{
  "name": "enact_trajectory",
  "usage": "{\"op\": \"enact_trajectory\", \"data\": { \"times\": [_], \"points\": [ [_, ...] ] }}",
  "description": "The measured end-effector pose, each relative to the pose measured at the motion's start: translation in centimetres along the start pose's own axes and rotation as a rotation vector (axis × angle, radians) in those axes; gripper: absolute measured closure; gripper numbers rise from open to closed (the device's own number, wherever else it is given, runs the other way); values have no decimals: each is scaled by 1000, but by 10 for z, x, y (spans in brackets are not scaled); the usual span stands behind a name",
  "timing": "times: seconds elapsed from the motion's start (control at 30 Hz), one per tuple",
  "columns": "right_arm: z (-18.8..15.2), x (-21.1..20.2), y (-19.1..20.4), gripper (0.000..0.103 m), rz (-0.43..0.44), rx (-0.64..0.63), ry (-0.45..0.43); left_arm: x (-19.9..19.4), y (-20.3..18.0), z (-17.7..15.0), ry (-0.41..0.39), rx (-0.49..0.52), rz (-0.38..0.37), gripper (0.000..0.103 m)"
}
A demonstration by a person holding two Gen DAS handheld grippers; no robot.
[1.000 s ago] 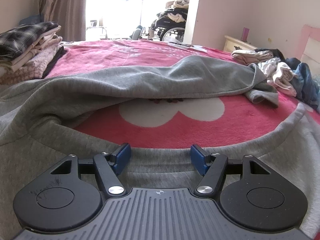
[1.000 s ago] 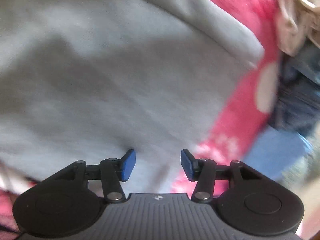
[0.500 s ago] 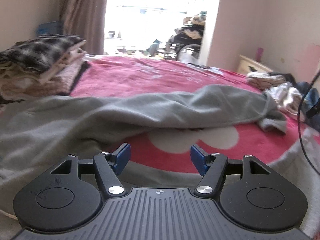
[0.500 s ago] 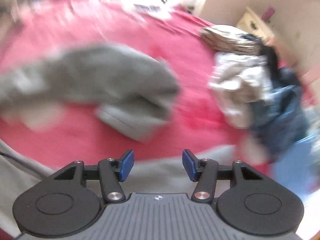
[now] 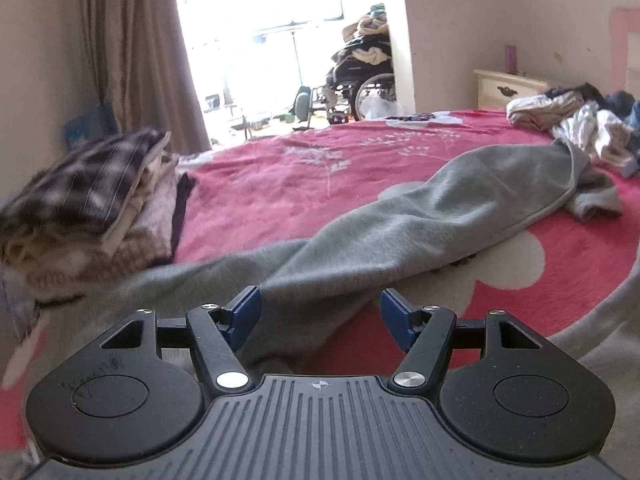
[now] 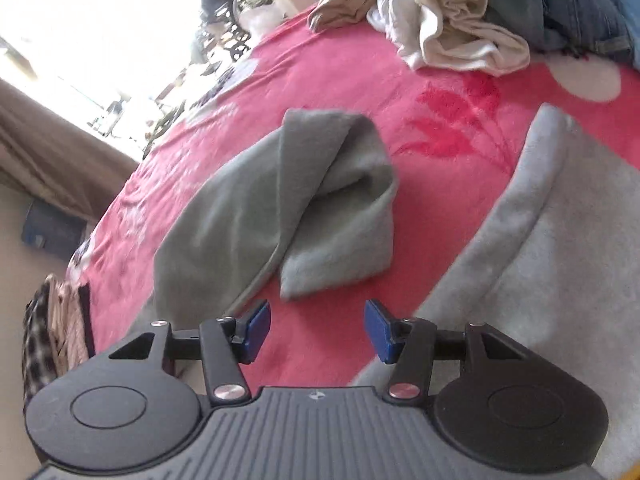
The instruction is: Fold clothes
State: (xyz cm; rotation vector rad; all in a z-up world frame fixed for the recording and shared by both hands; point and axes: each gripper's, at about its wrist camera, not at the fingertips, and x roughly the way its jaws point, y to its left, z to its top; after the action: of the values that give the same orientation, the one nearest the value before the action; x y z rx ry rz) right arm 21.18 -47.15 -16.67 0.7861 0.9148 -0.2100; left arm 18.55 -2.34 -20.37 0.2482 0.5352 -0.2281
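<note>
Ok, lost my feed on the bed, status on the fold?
Both tongs open, holding nothing: left tongs, right tongs. Grey sweatshirt spread on pink blanket, sleeve flopped across. Unfolded pile beyond, clear of it.

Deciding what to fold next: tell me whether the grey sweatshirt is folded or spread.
Spread, not folded: the grey sweatshirt lies loosely across the pink blanket, one sleeve stretched out and crumpled at its cuff.

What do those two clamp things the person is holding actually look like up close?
Both look alike. The left gripper and the right gripper each have a ribbed dark grey body, two rounded black housings with a circular disc, black link arms with silver pivot screws, and blue pads at the fingertips. A small crosshair mark sits mid-body. No hands, sleeves or cables show.
</note>
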Motion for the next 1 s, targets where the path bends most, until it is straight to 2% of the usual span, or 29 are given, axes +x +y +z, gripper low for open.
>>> {"op": "enact_trajectory", "data": {
  "times": [0.1, 0.27, 0.4, 0.47, 0.5, 0.57, 0.63, 0.67, 0.73, 0.83, 0.87, 1.0],
  "points": [
    [18, 15, 3, 47, 39, 38, -19, 7, -6, 1, -6, 35, -17, 37],
    [52, 41, 20, 47, 33, 21, -50, 15, -14, 1, -8, 76, -31, 37],
    [78, 69, 38, 48, -77, -62, -43, 23, -17, -2, -3, 117, -30, 37],
    [87, 83, 46, 52, -121, -85, -39, 25, -16, -2, -2, 132, -30, 37],
    [90, 89, 49, 55, -138, -102, -30, 26, -15, -3, -2, 137, -30, 37],
    [93, 100, 54, 85, -193, -125, -14, 28, -13, -3, 2, 135, -32, 37],
    [95, 101, 59, 98, -199, -146, -23, 30, -9, -3, 4, 130, -30, 37],
    [96, 95, 64, 98, -190, -159, -42, 31, -8, -3, 6, 126, -29, 37],
    [97, 81, 81, 98, -127, -195, -84, 33, -5, -3, 10, 115, -29, 37],
    [103, 46, 120, 99, 49, -262, -167, 32, -1, -1, 14, 97, -33, 37],
    [105, 30, 135, 99, 133, -288, -197, 31, 1, 1, 13, 89, -37, 37],
    [96, -43, 171, 99, 312, -380, -377, 23, 4, 5, 3, 61, -49, 37]
  ]
}}
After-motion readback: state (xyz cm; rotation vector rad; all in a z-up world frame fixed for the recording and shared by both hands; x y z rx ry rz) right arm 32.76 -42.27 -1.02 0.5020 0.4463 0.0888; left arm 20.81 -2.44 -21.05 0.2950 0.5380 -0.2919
